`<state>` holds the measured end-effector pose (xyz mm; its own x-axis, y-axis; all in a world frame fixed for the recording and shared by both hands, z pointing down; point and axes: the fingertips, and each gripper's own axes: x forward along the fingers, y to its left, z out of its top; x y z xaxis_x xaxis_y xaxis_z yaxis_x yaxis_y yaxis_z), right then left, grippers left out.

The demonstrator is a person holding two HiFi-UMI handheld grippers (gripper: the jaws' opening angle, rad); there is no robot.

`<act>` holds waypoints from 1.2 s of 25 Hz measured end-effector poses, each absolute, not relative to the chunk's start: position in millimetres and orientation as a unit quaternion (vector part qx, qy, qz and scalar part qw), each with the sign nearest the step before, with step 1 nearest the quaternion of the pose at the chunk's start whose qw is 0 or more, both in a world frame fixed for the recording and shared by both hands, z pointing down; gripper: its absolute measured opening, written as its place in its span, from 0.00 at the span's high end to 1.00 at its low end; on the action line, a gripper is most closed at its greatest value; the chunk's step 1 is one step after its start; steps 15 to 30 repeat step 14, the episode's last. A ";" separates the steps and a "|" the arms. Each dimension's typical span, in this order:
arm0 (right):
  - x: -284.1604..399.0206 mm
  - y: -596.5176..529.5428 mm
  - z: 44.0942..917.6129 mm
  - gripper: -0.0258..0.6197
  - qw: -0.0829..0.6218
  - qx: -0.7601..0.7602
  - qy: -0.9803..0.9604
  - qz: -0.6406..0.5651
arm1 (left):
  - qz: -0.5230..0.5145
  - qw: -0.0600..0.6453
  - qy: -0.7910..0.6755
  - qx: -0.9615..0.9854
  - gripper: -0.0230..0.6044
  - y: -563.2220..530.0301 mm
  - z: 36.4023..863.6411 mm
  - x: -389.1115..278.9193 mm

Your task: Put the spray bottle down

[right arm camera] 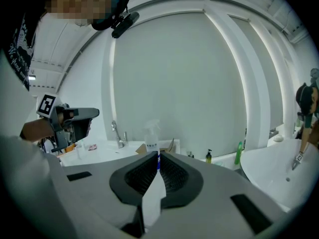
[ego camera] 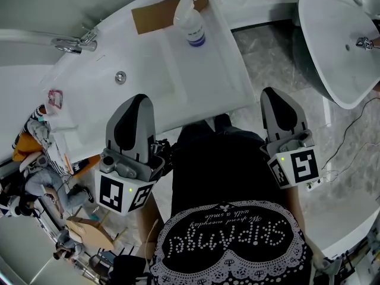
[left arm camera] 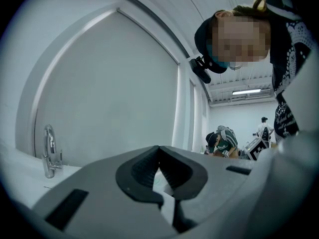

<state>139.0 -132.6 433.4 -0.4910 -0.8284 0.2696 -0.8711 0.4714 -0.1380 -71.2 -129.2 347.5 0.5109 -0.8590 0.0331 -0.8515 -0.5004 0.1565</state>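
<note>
Two shut, empty claws, the left gripper (ego camera: 136, 103) and right gripper (ego camera: 280, 100), hung near the person's body, seemingly because the bottle (ego camera: 191, 18) already stood upright on the ledge (ego camera: 178, 70), well apart.

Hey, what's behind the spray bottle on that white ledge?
A brown cardboard piece lies on the white ledge just behind the spray bottle, with the plain wall beyond. The bottle hides a strip of the cardboard.
</note>
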 end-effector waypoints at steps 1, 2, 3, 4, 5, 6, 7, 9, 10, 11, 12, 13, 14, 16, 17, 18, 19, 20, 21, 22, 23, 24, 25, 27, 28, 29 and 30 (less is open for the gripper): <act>138.5 -132.1 433.5 0.92 0.083 0.497 -0.854 0.129 | -0.023 0.077 -0.494 0.866 0.96 -128.7 348.3 -71.5; 137.9 -131.5 433.6 0.92 0.083 0.497 -0.854 0.129 | -0.022 0.078 -0.493 0.866 0.96 -128.3 349.2 -71.9; 137.3 -130.9 433.7 0.92 0.084 0.496 -0.855 0.128 | -0.021 0.079 -0.494 0.866 0.96 -128.0 349.9 -72.2; 136.7 -130.4 433.8 0.92 0.084 0.495 -0.855 0.128 | -0.021 0.080 -0.494 0.866 0.96 -127.7 350.3 -72.5; 136.3 -129.9 434.0 0.92 0.085 0.494 -0.856 0.128 | -0.022 0.081 -0.494 0.866 0.96 -127.5 350.4 -72.8; 135.9 -129.6 434.3 0.92 0.086 0.494 -0.856 0.128 | -0.024 0.081 -0.494 0.865 0.96 -127.2 350.2 -73.0; 135.7 -129.3 434.5 0.92 0.087 0.493 -0.856 0.128 | -0.026 0.082 -0.494 0.865 0.96 -126.8 350.1 -73.1; 135.6 -128.5 434.6 0.92 0.088 0.493 -0.856 0.129 | -0.027 0.083 -0.493 0.865 0.96 -125.7 350.3 -73.2; 135.8 -128.0 434.6 0.92 0.088 0.494 -0.855 0.129 | -0.026 0.083 -0.493 0.866 0.96 -125.2 350.6 -73.2; 136.2 -127.4 434.5 0.92 0.088 0.495 -0.855 0.129 | -0.025 0.084 -0.492 0.866 0.96 -124.9 351.3 -73.0; 136.7 -126.8 434.5 0.92 0.088 0.496 -0.854 0.129 | -0.023 0.086 -0.492 0.866 0.96 -124.6 352.2 -72.7; 137.3 -126.2 434.5 0.92 0.088 0.497 -0.853 0.129 | -0.020 0.087 -0.491 0.867 0.96 -124.3 353.3 -72.4; 138.0 -125.5 434.6 0.92 0.088 0.499 -0.853 0.129 | -0.018 0.088 -0.490 0.867 0.96 -124.1 354.6 -72.0; 138.0 -125.5 434.6 0.92 0.088 0.499 -0.853 0.129 | -0.018 0.088 -0.490 0.867 0.96 -124.1 354.6 -72.0; 138.0 -125.5 434.6 0.92 0.088 0.499 -0.853 0.129 | -0.018 0.088 -0.490 0.867 0.96 -124.1 354.6 -72.0; 138.0 -125.5 434.6 0.92 0.088 0.499 -0.853 0.129 | -0.018 0.088 -0.490 0.867 0.96 -124.1 354.6 -72.0; 138.0 -125.5 434.6 0.92 0.088 0.499 -0.853 0.129 | -0.018 0.088 -0.490 0.867 0.96 -124.1 354.6 -72.0; 138.0 -125.5 434.6 0.92 0.088 0.499 -0.853 0.129 | -0.018 0.088 -0.490 0.867 0.96 -124.1 354.6 -72.0; 138.0 -125.5 434.6 0.92 0.088 0.499 -0.853 0.129 | -0.018 0.088 -0.490 0.867 0.96 -124.1 354.6 -72.0; 138.0 -125.5 434.6 0.92 0.088 0.499 -0.853 0.129 | -0.018 0.088 -0.490 0.867 0.96 -124.1 354.6 -72.0; 138.0 -125.5 434.6 0.92 0.088 0.499 -0.853 0.129 | -0.018 0.088 -0.490 0.867 0.96 -124.1 354.6 -72.0; 138.0 -125.5 434.6 0.92 0.088 0.499 -0.853 0.129 | -0.018 0.088 -0.490 0.867 0.96 -124.1 354.6 -72.0; 138.0 -125.5 434.6 0.92 0.088 0.499 -0.853 0.129 | -0.018 0.088 -0.490 0.867 0.96 -124.1 354.6 -72.0; 138.0 -125.5 434.6 0.92 0.088 0.499 -0.853 0.129 | -0.018 0.088 -0.490 0.867 0.96 -124.1 354.6 -72.0; 138.0 -125.5 434.6 0.92 0.088 0.499 -0.853 0.129 | -0.018 0.088 -0.490 0.867 0.96 -124.1 354.6 -72.0; 138.0 -125.5 434.6 0.92 0.088 0.499 -0.853 0.129 | -0.018 0.088 -0.490 0.867 0.96 -124.1 354.6 -72.0; 138.0 -125.5 434.6 0.92 0.088 0.499 -0.853 0.129 | -0.018 0.088 -0.490 0.867 0.96 -124.1 354.6 -72.0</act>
